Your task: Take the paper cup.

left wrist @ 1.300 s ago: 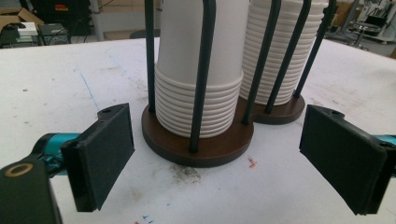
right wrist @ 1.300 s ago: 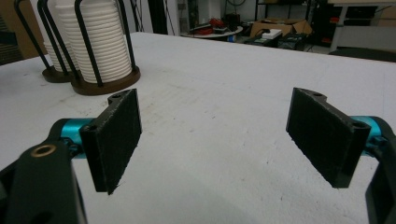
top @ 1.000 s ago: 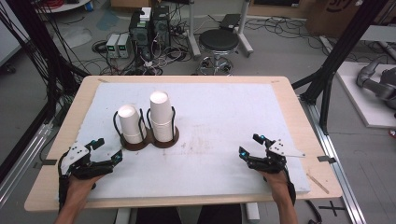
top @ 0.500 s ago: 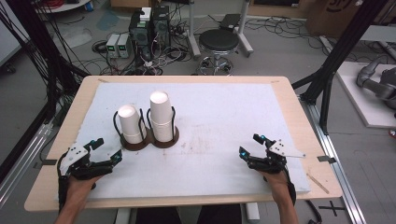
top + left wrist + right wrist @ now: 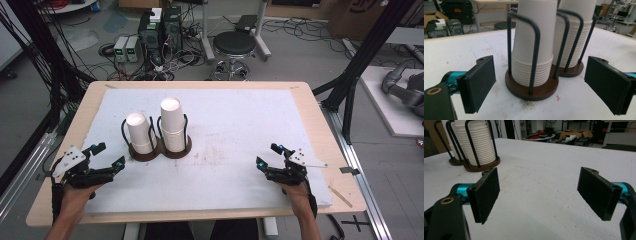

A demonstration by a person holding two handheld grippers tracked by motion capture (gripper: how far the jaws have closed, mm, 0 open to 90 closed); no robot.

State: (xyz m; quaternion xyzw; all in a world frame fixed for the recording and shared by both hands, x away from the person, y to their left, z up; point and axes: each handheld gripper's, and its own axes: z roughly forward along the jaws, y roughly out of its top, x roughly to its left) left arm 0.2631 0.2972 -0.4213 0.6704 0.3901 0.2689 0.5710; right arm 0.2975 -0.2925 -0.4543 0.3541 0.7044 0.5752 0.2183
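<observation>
Two stacks of white paper cups stand upside down in black wire holders on brown round bases, left of the mat's middle: a shorter stack (image 5: 140, 132) and a taller stack (image 5: 172, 125) beside it. My left gripper (image 5: 111, 155) hovers low at the front left, open and empty, pointing at the shorter stack. In the left gripper view that stack (image 5: 534, 45) and its base (image 5: 531, 91) sit just beyond my left gripper (image 5: 541, 85). My right gripper (image 5: 267, 155) rests at the front right, open with nothing between its jaws. In the right gripper view, my right gripper (image 5: 541, 195) faces bare mat, with the cup stacks (image 5: 477, 147) far off to the left.
A white mat (image 5: 240, 125) covers most of the wooden table (image 5: 310, 100). Black frame posts (image 5: 360, 65) stand at both sides of the table. A stool (image 5: 235, 45) and computer boxes (image 5: 160, 27) sit on the floor beyond the far edge.
My left gripper has lifted slightly off the mat and shifted a little to the left. The right gripper and the cup stacks have not moved.
</observation>
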